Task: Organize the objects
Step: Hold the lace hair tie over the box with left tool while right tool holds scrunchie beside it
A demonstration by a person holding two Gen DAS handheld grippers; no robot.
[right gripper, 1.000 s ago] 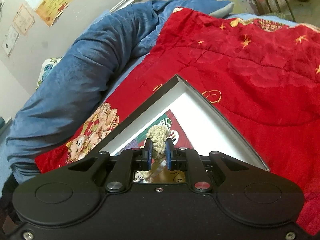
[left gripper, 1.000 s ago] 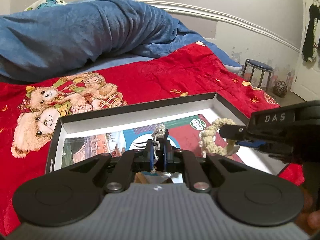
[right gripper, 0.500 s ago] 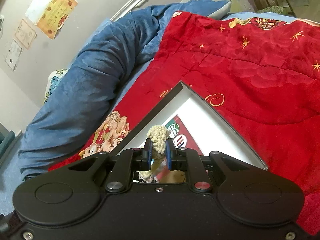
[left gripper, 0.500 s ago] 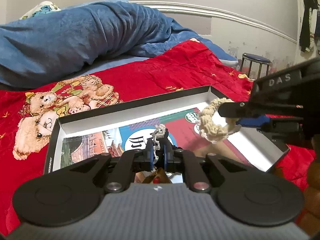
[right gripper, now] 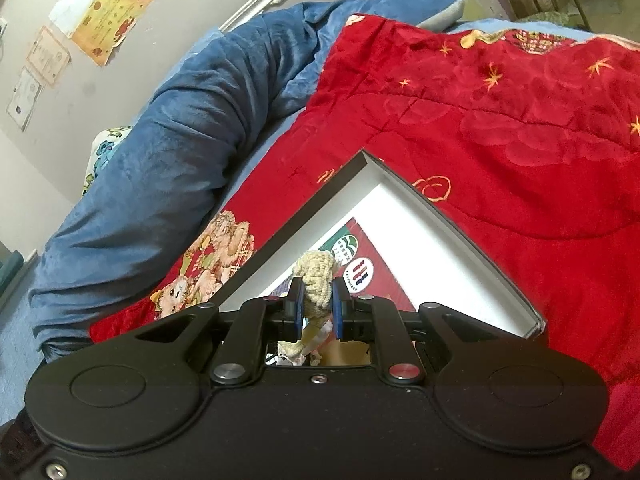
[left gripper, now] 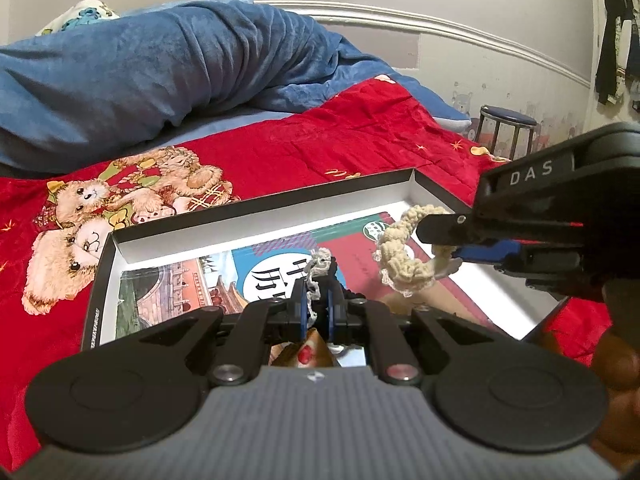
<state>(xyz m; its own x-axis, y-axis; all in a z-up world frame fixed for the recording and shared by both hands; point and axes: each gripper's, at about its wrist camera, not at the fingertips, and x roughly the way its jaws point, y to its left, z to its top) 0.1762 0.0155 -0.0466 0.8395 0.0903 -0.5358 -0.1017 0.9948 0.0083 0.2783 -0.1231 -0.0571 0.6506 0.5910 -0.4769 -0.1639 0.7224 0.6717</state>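
A shallow black box with white walls (left gripper: 256, 216) lies on the red blanket and holds picture cards (left gripper: 276, 276). My left gripper (left gripper: 318, 300) is shut on a thin white crocheted piece (left gripper: 319, 262) with a dark part beside it, held just above the cards. On the right, my right gripper (left gripper: 440, 244) is shut on a cream crocheted ring (left gripper: 400, 268), which hangs over the right half of the box. In the right wrist view the cream ring (right gripper: 316, 278) sits pinched in the right gripper (right gripper: 316, 300), above the box corner (right gripper: 440, 236).
A red blanket with a teddy-bear print (left gripper: 120, 200) covers the bed, and a rolled blue blanket (left gripper: 160, 68) lies along the wall side. A stool (left gripper: 508, 124) stands past the bed's far end. A person's hand (left gripper: 616, 364) holds the right gripper.
Both grippers keep their hold. The cream ring has shifted only slightly over the right half of the box, and both views have tilted a little.
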